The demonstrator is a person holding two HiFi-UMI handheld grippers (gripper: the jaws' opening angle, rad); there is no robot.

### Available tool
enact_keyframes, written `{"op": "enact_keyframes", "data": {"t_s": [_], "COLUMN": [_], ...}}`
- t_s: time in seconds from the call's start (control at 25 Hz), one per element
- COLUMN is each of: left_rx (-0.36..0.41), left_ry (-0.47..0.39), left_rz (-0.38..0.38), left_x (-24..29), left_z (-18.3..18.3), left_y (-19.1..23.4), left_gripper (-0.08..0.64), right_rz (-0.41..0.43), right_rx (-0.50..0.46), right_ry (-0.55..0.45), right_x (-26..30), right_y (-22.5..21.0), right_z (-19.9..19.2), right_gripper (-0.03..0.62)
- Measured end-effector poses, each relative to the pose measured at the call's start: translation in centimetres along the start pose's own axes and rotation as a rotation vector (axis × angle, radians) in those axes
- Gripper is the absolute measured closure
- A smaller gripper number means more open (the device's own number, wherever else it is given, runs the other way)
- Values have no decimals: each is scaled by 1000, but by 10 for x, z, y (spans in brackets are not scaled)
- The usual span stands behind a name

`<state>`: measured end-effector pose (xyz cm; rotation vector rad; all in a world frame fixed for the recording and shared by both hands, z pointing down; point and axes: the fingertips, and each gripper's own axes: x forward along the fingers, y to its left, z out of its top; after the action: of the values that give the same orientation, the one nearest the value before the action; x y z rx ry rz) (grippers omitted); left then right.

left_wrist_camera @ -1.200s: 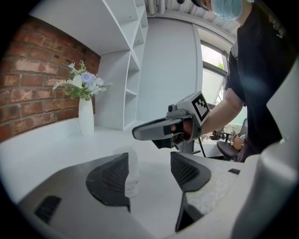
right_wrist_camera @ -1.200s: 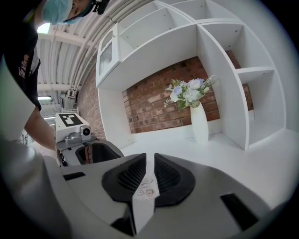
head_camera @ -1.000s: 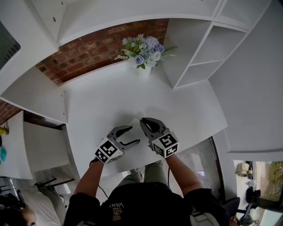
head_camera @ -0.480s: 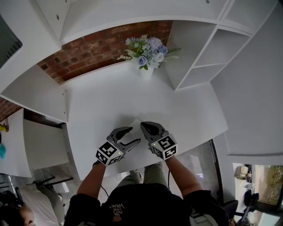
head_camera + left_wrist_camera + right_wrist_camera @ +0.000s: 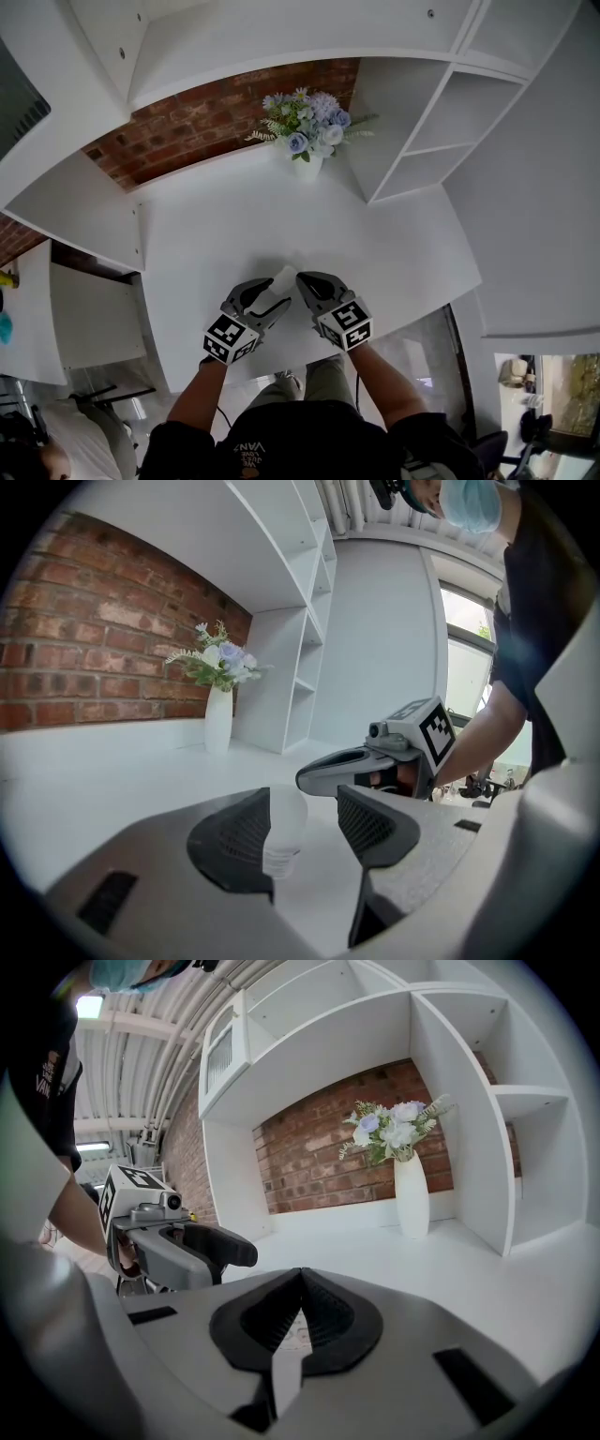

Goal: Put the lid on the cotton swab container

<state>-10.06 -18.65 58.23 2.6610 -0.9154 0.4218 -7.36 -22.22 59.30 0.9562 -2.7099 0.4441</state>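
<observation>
The cotton swab container (image 5: 281, 825) is a small translucent white tub standing on the white table (image 5: 375, 234) near its front edge. It is between the jaws of my left gripper (image 5: 305, 832), close against the left pad and apart from the right one. Those jaws are closing. My right gripper (image 5: 300, 1288) is shut, and a thin pale printed piece (image 5: 294, 1331), seemingly the lid, shows pinched between its pads. In the head view the container (image 5: 284, 278) sits between the left gripper (image 5: 277, 296) and the right gripper (image 5: 302, 279), whose tips nearly meet.
A white vase of blue and white flowers (image 5: 305, 127) stands at the back of the table against the brick wall (image 5: 187, 117). White shelving (image 5: 441, 103) rises at the right. The table's front edge (image 5: 281, 356) runs just under the grippers.
The left gripper's jaws have narrowed round the container. The right gripper's jaws have closed and its tip has come in beside the container.
</observation>
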Motion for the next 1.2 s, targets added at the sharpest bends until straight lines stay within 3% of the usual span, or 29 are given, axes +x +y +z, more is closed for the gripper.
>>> {"op": "enact_keyframes", "data": {"t_s": [0.08,0.24,0.36,0.76,1.2], "left_rx": [-2,16,16,-9,27], "left_ry": [-2,-9,4,15,40], "left_rz": [21,54,77,84,83], "left_x": [0,-3,-3,-1,1], "left_z": [1,2,-1,-9,-13], "left_y": [4,8,11,15,14], "left_gripper": [343,484,529,549,554], "right_rz": [-1,0,-1,-5,-2], "right_rx": [-3,-7,-8,-9,-8], "right_ry": [3,6,5,-1,0], "right_x": [0,0,0,0,0], "right_y": [0,0,1,0,0], "right_z": [0,-1,-1,-2,-4], "right_gripper": [591,592,592,591,592]}}
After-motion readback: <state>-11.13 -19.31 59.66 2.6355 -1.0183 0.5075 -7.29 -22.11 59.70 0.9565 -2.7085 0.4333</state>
